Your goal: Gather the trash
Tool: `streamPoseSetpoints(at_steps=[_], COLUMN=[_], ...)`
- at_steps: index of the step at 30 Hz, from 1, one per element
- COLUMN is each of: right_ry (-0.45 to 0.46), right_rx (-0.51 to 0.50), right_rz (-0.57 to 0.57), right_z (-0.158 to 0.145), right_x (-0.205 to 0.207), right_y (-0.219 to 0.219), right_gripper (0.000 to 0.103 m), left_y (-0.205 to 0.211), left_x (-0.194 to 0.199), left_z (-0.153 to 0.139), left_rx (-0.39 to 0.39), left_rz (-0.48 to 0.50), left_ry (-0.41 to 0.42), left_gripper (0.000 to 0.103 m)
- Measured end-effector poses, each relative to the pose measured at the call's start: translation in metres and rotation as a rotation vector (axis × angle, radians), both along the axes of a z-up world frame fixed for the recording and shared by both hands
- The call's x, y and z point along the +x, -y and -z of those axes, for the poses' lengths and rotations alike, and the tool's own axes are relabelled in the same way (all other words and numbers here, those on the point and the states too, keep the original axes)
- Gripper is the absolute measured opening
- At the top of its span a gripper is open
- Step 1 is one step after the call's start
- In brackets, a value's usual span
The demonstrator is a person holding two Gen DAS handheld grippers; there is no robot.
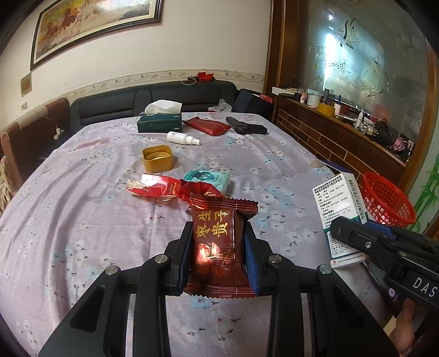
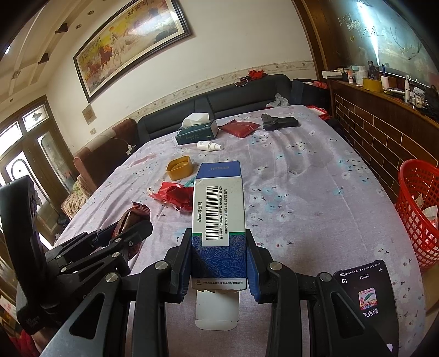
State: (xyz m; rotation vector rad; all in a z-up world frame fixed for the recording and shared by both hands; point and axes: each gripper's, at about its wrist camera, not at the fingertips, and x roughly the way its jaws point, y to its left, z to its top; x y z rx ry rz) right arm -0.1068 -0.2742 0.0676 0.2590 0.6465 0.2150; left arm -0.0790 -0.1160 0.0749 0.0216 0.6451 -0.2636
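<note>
The left gripper (image 1: 218, 247) is clamped on a dark red snack wrapper (image 1: 218, 241), held up over the near edge of the table (image 1: 82, 219). The right gripper (image 2: 219, 263) is clamped on a blue & white medicine box (image 2: 218, 217). A red basket (image 2: 419, 211) sits by the table's right edge w/ paper inside.

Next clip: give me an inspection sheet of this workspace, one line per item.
Surface: table under a lilac floral cloth, wrinkled.
Job's things: dark red snack wrapper; blue-white medicine box; torn red wrapper; red mesh basket at the table's right edge, scraps inside.
Clutter: tissue box, white spray bottle, gold tin, teal tissue pack, red pouch, black toy pistol.
Grippers: left gripper shut on the snack wrapper; right gripper shut on the medicine box.
Cables: white charger lead at the wall.
Surroundings: black sofa, horse painting, cluttered wooden shelf.
</note>
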Motion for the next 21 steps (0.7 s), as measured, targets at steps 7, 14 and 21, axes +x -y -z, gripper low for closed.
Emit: streamPoseSetpoints(at_steps=[7, 14, 21], right_ry=[0.004, -0.009, -0.008], right_rx=[0.006, -0.087, -0.134], right_rz=[0.017, 0.081, 0.129], right_z=[-0.004, -0.008, -0.011], right_x=[-0.003, -0.007, -0.012], right_y=[0.008, 0.016, 0.032], right_gripper=[0.037, 0.037, 0.037], left_y=[0.004, 0.021, 0.04], left_x=[0.003, 0.003, 0.004], left_z=[-0.003, -0.009, -0.013], left_rx=[0.009, 0.025, 0.036], left_rz=[0.013, 0.056, 0.089], left_ry=[0.001, 0.013, 0.018], left_gripper=[0.032, 0.032, 0.032])
